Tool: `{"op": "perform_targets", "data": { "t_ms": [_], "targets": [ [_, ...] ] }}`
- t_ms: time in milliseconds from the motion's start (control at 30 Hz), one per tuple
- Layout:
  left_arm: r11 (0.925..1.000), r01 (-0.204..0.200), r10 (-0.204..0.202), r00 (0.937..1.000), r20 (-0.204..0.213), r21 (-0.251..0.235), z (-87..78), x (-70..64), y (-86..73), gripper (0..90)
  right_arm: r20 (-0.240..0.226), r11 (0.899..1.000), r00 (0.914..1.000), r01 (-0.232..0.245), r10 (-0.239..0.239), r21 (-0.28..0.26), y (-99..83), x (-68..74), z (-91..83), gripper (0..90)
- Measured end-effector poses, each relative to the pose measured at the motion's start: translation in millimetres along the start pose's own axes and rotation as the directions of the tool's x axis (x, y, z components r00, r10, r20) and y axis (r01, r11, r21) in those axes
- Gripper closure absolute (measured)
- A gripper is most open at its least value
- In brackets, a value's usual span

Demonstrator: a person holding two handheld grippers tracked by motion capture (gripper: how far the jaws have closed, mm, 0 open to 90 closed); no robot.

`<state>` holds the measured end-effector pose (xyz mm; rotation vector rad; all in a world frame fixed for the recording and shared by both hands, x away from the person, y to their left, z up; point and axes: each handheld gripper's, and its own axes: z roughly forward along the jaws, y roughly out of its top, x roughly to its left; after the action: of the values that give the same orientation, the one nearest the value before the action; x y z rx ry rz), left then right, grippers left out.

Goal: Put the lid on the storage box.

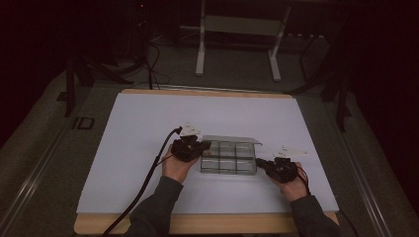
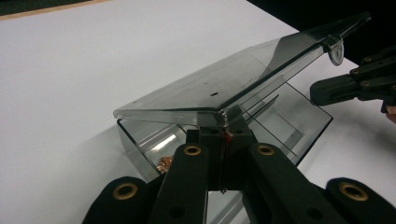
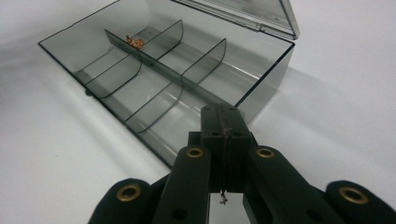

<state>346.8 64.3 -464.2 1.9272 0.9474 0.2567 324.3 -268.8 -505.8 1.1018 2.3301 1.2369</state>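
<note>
Left gripper [image 2: 223, 140] jaws pinch lid [image 2: 219, 88] — right gripper [image 3: 223, 135] (closed) beside box [image 3: 163, 79].

Left gripper [image 2: 223, 154] jaws pinch raised clear lid [image 2: 224, 84] edge; copper bits [image 2: 164, 163] inside box [image 2: 299, 121].

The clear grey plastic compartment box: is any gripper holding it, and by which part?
The left gripper pinches the front edge of the half-raised clear hinged lid. The right gripper is shut on nothing, beside the box.
</note>
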Motion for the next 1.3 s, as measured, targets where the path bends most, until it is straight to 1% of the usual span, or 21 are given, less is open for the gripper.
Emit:
{"op": "perform_targets", "data": {
  "t_ms": [100, 267, 333, 467, 533, 567, 633, 800, 933, 1000, 1167, 1300],
  "targets": [
    [1.0000, -0.002, 0.002, 1.0000, 0.000, -0.001, -0.3, -0.7, 0.0, 89.4, -0.015, 1.000, 0.9999, 0.005, -0.005, -0.009, -0.6, 1.9, -3.5, 90.0],
    [1.0000, -0.004, 0.004, 1.0000, 0.002, 0.001, 0.0, -1.7, -0.6, 89.4, -0.055, 1.000, 0.9983, 0.021, -0.022, -0.019, -1.1, 8.1, -7.4, 90.0],
    [1.0000, -0.005, 0.005, 1.0000, 0.002, 0.001, 0.1, -1.9, -0.8, 89.4, -0.073, 0.999, 0.9967, 0.034, -0.036, -0.020, -1.3, 10.5, -8.1, 90.0],
    [1.0000, -0.004, 0.004, 1.0000, 0.003, 0.001, 0.4, -2.1, -1.3, 89.4, -0.113, 0.999, 0.9925, 0.045, -0.047, -0.020, -2.2, 12.9, -8.2, 90.0],
    [1.0000, -0.005, 0.005, 1.0000, 0.004, 0.001, 0.4, -2.1, -1.3, 89.3, -0.119, 0.998, 0.9909, 0.062, -0.062, -0.011, -2.3, 14.4, -7.7, 90.0],
    [1.0000, -0.005, 0.005, 1.0000, 0.004, 0.001, 0.4, -2.1, -1.3, 89.3, -0.119, 0.998, 0.9909, 0.062, -0.062, -0.011, -2.3, 14.4, -7.7, 90.0],
    [1.0000, -0.006, 0.006, 1.0000, 0.003, 0.001, 0.1, -1.8, -1.2, 89.3, -0.138, 0.996, 0.9866, 0.088, -0.087, -0.005, -2.3, 16.8, -6.7, 90.0],
    [1.0000, -0.006, 0.006, 1.0000, 0.002, 0.001, -0.1, -1.7, -1.2, 89.3, -0.166, 0.993, 0.9798, 0.116, -0.112, 0.015, -3.0, 20.3, -3.4, 90.0],
    [1.0000, -0.004, 0.004, 1.0000, 0.002, -0.001, -0.2, -1.8, -1.7, 89.3, -0.170, 0.991, 0.9779, 0.129, -0.121, 0.036, -4.7, 20.3, 0.6, 90.0],
    [1.0000, -0.004, 0.004, 1.0000, 0.002, -0.001, -0.2, -1.9, -2.1, 89.2, -0.162, 0.989, 0.9789, 0.135, -0.125, 0.054, -5.4, 20.1, 2.8, 90.0],
    [1.0000, -0.002, 0.002, 1.0000, 0.004, -0.003, -0.2, -2.1, -3.2, 89.1, -0.167, 0.989, 0.9778, 0.138, -0.127, 0.058, -5.7, 18.7, 3.0, 90.0],
    [1.0000, 0.001, -0.001, 1.0000, 0.006, 0.000, -0.3, -2.6, -5.4, 88.9, -0.162, 0.990, 0.9797, 0.129, -0.118, 0.056, -5.8, 16.6, 2.5, 90.0]
  ]
}}
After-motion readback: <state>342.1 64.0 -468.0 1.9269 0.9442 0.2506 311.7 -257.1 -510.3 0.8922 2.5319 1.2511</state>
